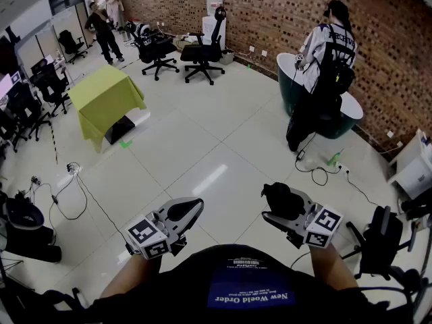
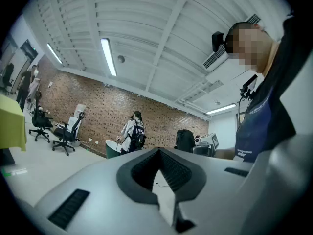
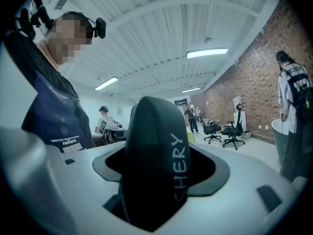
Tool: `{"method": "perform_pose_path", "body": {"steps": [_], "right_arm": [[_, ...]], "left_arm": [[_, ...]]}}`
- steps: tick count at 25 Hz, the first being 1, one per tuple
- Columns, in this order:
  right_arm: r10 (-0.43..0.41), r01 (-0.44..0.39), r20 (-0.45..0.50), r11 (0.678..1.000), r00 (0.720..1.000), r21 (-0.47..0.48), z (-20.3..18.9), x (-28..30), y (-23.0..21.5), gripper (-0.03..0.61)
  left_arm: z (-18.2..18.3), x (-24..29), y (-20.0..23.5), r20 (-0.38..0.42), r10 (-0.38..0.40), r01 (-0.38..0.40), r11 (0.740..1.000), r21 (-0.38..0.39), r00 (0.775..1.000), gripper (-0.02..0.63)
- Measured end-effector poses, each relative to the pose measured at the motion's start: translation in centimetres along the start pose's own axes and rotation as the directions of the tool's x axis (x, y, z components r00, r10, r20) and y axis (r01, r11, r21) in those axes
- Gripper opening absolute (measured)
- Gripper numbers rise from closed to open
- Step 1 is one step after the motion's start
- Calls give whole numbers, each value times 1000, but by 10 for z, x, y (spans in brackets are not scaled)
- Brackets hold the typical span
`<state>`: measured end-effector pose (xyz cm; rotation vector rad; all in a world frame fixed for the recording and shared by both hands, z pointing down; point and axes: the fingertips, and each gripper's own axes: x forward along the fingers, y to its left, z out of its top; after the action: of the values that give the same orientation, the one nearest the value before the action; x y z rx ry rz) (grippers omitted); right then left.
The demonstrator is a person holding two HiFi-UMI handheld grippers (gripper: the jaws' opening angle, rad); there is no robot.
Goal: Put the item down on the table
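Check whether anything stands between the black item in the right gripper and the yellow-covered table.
Nothing visible does. The right gripper holds the black item, and open floor lies between it and the table. Cables lie flat, off to the left.

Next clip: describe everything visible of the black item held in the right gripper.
The black item is smooth, rounded and oblong, matte like plastic or rubber, with pale letters CHERY along one side. It sits between the jaws of the right gripper, which press on both flanks; its domed end sticks out past them. It is held in the air above the tiled floor, touching nothing else.
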<state>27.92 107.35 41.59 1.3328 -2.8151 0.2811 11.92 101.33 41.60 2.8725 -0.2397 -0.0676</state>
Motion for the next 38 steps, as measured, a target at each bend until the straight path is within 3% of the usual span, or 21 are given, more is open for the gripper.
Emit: {"method": "perform_pose_path", "body": {"steps": [11, 14, 21, 28, 38], "right_arm": [[-30, 28, 45, 999, 999, 42, 13, 52, 13, 318], [-26, 25, 39, 999, 999, 48, 13, 70, 15, 318], [-18, 15, 40, 997, 999, 76, 14, 95, -3, 318], [1, -6, 58, 996, 998, 88, 20, 84, -61, 318], [65, -66, 36, 997, 997, 43, 47, 64, -224, 318]], "left_arm": [[15, -50, 39, 22, -2, 1, 1000, 20, 1000, -6], [18, -64, 52, 24, 14, -14, 1000, -4, 1000, -6], [22, -67, 80, 33, 31, -30, 999, -15, 999, -6], [30, -15, 93, 5, 36, -36, 999, 33, 999, -6], [59, 142, 142, 50, 73, -75, 997, 36, 996, -6]]}}
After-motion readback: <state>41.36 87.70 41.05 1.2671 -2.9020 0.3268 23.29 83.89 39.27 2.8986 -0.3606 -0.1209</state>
